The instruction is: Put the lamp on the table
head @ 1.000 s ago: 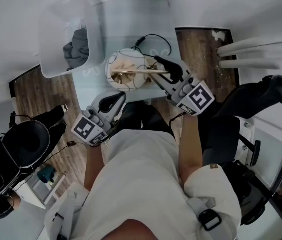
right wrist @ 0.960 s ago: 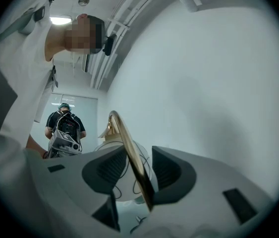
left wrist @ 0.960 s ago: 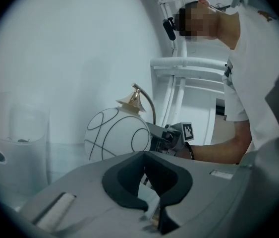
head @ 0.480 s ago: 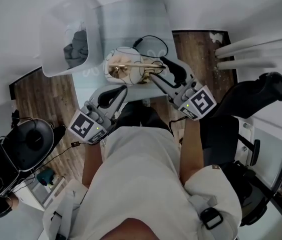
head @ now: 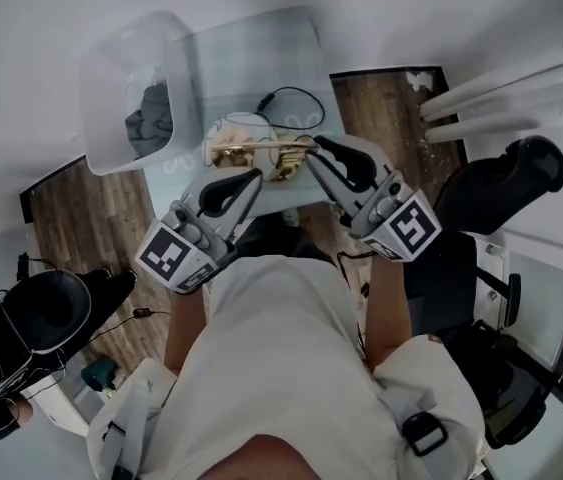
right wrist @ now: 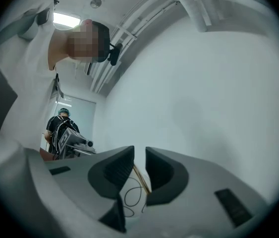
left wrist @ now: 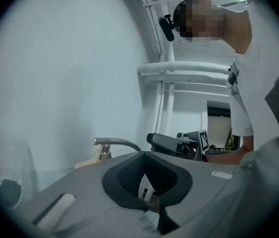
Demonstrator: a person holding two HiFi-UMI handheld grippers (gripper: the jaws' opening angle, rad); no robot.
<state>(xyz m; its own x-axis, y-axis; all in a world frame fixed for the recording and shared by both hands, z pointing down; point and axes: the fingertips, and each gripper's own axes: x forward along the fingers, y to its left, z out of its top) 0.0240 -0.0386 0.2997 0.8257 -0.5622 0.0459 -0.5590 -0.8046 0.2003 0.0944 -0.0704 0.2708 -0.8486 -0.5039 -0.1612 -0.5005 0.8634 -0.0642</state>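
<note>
A: Where is the lamp [head: 249,144]?
B: Over the near end of the pale table [head: 261,53], right at the tip of the right gripper [head: 313,150]. Its thin gold rod [head: 273,144] sits between that gripper's jaws. They have just been closing, and now they pinch the rod with only a small gap left.
A: And the other one?
B: The left gripper [head: 253,177] is just beside the lamp, on the near side. Its jaws are pressed together with nothing in them.
A: Which way does the lamp point?
B: It is tipped over — the rod runs sideways, from the round ball [head: 229,128] on the left to the right gripper. I cannot tell if it touches the table.
A: What does it look like?
B: A white ball with thin dark curly lines, shiny gold parts, and a black cord [head: 296,96] looping behind it.
</note>
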